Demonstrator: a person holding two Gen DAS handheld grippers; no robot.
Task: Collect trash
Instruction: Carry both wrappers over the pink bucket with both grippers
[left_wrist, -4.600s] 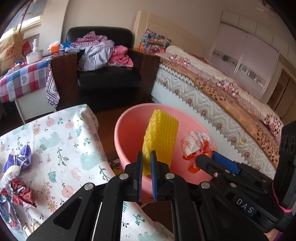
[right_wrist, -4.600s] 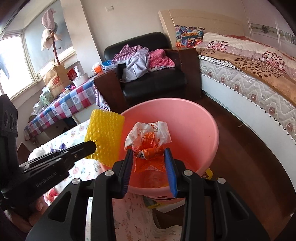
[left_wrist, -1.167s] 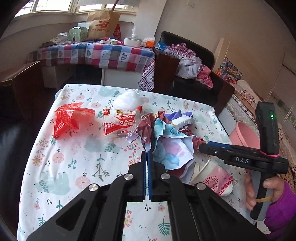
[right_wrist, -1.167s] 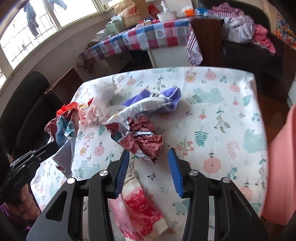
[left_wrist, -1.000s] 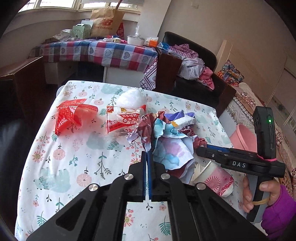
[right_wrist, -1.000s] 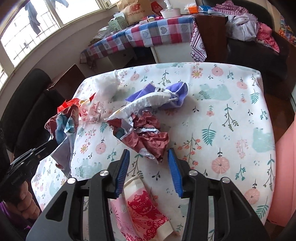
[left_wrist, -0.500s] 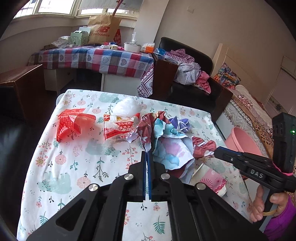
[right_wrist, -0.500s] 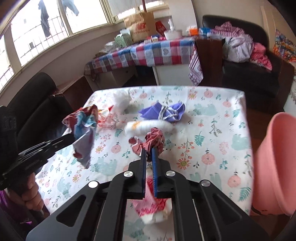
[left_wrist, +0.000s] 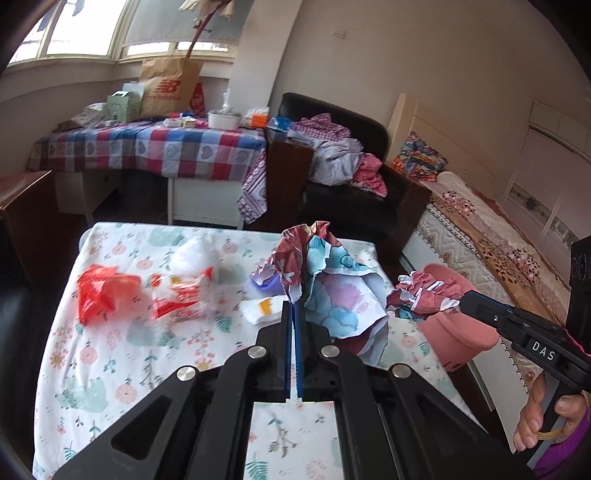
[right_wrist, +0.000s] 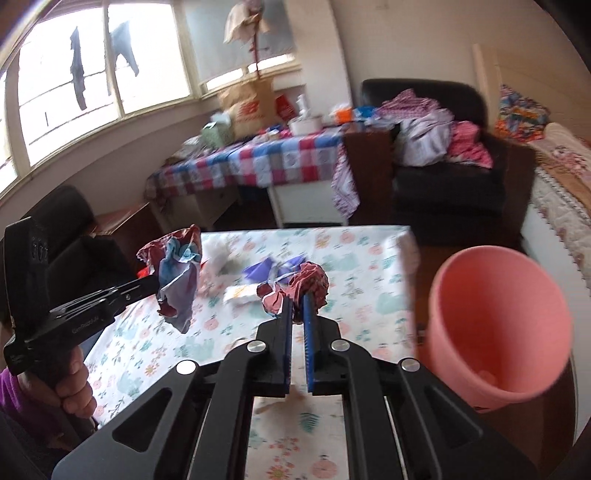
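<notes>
My left gripper (left_wrist: 294, 308) is shut on a crumpled blue, pink and maroon paper sheet (left_wrist: 332, 291) and holds it above the floral table (left_wrist: 110, 354); it also shows in the right wrist view (right_wrist: 177, 280). My right gripper (right_wrist: 296, 302) is shut on a crumpled maroon paper wad (right_wrist: 308, 284), also lifted, which shows in the left wrist view (left_wrist: 421, 295). The pink bucket (right_wrist: 498, 321) stands off the table's right edge. A red plastic bag (left_wrist: 99, 291), a red-and-white wrapper (left_wrist: 181, 295), a purple scrap (right_wrist: 266, 271) and a white packet (right_wrist: 240, 293) lie on the table.
A black armchair (left_wrist: 351, 192) with clothes, a checked-cloth side table (left_wrist: 147, 151) with boxes and a paper bag, and a bed (left_wrist: 491, 236) stand behind. A dark chair (right_wrist: 62, 236) stands left of the floral table.
Both grippers have risen from the table with their paper wads and swung toward the pink bucket. The paper cup seen earlier under the right gripper is out of view.
</notes>
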